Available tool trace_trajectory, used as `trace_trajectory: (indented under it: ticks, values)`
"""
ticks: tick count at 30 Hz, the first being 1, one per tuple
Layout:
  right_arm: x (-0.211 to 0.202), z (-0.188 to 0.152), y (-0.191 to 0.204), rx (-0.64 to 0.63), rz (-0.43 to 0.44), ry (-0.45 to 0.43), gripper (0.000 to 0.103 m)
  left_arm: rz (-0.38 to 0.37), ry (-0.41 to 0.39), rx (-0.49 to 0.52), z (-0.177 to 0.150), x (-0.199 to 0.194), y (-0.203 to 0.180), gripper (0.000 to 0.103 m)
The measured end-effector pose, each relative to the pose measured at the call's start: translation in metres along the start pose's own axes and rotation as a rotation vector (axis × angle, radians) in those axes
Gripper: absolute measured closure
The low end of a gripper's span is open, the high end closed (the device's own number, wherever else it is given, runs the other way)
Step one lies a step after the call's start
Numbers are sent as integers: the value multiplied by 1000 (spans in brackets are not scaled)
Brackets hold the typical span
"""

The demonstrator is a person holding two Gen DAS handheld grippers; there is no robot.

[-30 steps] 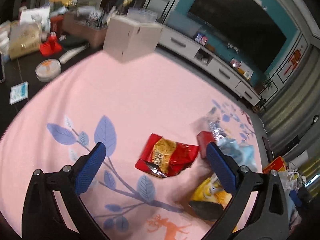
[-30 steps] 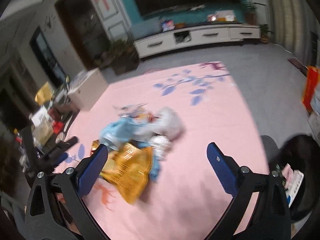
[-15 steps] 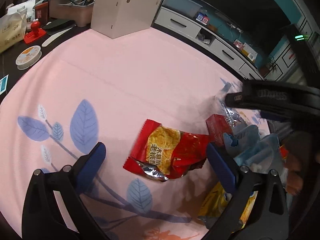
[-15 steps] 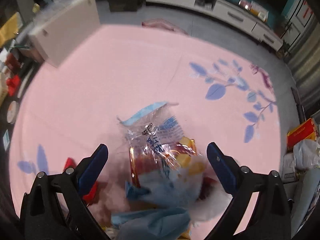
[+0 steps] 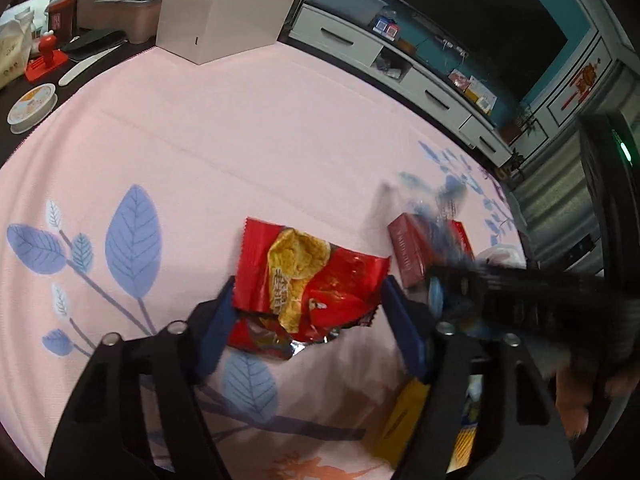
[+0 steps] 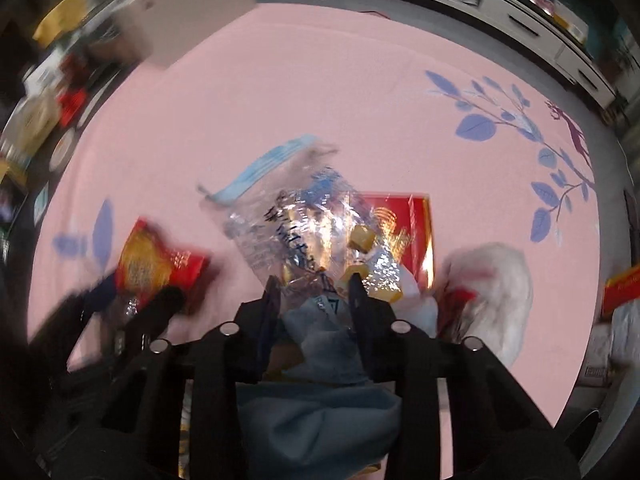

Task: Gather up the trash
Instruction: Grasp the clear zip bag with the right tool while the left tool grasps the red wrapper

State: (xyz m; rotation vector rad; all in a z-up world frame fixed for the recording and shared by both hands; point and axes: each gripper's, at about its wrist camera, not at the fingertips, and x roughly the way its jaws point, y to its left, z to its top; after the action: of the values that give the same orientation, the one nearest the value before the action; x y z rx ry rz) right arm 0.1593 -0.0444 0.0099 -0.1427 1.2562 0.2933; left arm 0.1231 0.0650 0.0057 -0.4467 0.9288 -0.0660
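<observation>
L gripper [image 5: 306,320] sits w/ jaws just closed in onto the red snack wrapper [image 5: 308,280] on the pink mat [image 5: 240,128], pads at its left & right edges; R gripper [image 6: 314,296] has jaws just narrowed and now clenched on the clear plastic bag [image 6: 296,216] at the near end of the trash pile. Best to pinch each firmly w/o crushing, then lift straight up so foil doesn't slip. Red box [image 6: 416,216] & white plastic bag [image 6: 492,280] crowd the right; white carton [image 5: 224,12] is far off, no obstacle.
</observation>
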Motion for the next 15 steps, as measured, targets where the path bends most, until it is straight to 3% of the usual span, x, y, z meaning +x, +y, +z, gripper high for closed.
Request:
trace_trajectory:
  ticks: [1, 2, 3, 4, 9, 15]
  values:
    - [-2, -6, 1, -2, 20, 1, 71, -25, 1, -7, 0, -1, 0, 49]
    - [-5, -11, 2, -1, 40, 1, 72, -33, -2, -10, 0, -2, 1, 51]
    - [-8, -16, 3, 0, 56, 0, 72, -35, -5, -9, 0, -4, 0, 64]
    - [-9, -19, 3, 1, 68, 0, 73, -37, 0, -3, 0, -4, -1, 84]
    - [-21, -33, 1, 27, 93, -10, 74, -40, -6, -1, -4, -5, -3, 85]
    - [-50, -48, -16, 84, 141, -75, 74, -98, -29, -32, -3, -19, -2, 87]
